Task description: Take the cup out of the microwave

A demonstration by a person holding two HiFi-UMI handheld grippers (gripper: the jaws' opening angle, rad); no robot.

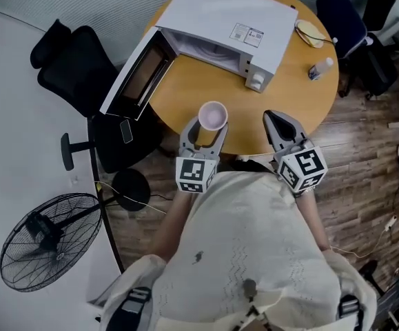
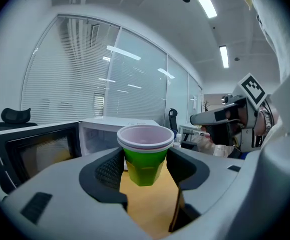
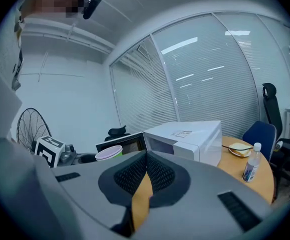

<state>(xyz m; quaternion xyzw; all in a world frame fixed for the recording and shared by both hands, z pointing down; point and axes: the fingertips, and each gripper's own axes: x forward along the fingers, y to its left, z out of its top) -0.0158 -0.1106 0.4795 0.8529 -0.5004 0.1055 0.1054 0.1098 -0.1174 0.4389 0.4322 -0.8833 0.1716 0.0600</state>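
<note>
Since the green plastic cup with a pale lilac rim (image 1: 211,118) is clamped in our left gripper (image 1: 203,133) over the round wooden table (image 1: 185,92), well clear of the white microwave (image 1: 220,26), the takeout looks done — we've only to set it down, prob. shut the open door (image 1: 138,74); right gripper (image 1: 282,127) closed, empty

The label (image 1: 247,34) on the microwave (image 1: 220,16) is too small to read, most of the microwave's cavity hides beneath its top, and the plate (image 1: 311,33) to its right holds something indistinct.
</note>
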